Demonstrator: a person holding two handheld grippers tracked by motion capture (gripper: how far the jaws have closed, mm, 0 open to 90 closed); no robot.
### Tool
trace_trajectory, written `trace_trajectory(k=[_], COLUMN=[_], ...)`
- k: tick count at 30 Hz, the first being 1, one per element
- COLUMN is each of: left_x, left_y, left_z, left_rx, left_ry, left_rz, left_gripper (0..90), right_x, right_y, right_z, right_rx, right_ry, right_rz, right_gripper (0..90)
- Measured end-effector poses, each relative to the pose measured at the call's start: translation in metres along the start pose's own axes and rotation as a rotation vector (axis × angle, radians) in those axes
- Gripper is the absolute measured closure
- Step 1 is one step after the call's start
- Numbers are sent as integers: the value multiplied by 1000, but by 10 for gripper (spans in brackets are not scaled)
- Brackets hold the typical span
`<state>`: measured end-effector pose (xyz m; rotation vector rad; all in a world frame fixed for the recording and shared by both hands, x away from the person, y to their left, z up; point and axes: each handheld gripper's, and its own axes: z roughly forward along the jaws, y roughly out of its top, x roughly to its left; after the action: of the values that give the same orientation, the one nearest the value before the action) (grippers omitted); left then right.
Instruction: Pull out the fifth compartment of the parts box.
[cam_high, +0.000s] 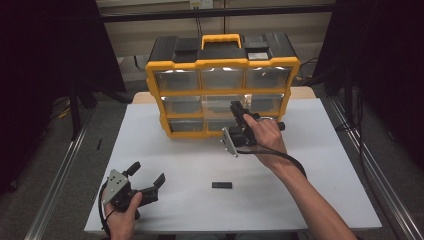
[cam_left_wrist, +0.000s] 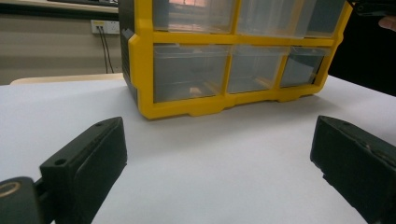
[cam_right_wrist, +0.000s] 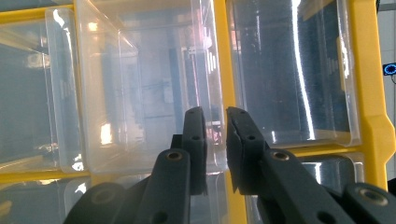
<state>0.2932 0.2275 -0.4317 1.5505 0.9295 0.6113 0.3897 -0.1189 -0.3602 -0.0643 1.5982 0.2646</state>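
Now the clear drawer's (cam_right_wrist: 149, 93) front edge sits pinched between the right gripper's (cam_right_wrist: 215, 122) fingers.

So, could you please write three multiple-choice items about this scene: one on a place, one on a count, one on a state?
1. Where does the small black block lie?
A. On the white table, in front of the organizer
B. Inside a drawer
C. On top of the organizer

2. How many clear drawers does the organizer's front have?
A. Six
B. Nine
C. Twelve

3. How do the fingers of the left gripper stand?
A. Shut on the block
B. Shut on a drawer
C. Wide apart, with nothing between them

Answers:
1 A, since the high view shows the block flat on the table between the two hands.
2 B, since the yellow frame holds three rows of three.
3 C, since the left gripper view shows bare table between the fingers.
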Motion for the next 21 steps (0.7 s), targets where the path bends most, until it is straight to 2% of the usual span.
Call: trace_trajectory(k=[11, 15, 21], left_x=[0, 0, -1], left_y=[0, 0, 0], left_z=[2, 3, 2], left_rx=[-2, -7, -2], left_ry=[-5, 1, -10], left_rz=[0, -11, 6], left_gripper=[39, 39, 39], right_x=[-1, 1, 1], right_y=[1, 2, 2], right_z=[0, -2, -3], right_rx=[2, 4, 1], right_ry=[6, 2, 2], right_rz=[-8, -7, -7], right_gripper=[791, 792, 792])
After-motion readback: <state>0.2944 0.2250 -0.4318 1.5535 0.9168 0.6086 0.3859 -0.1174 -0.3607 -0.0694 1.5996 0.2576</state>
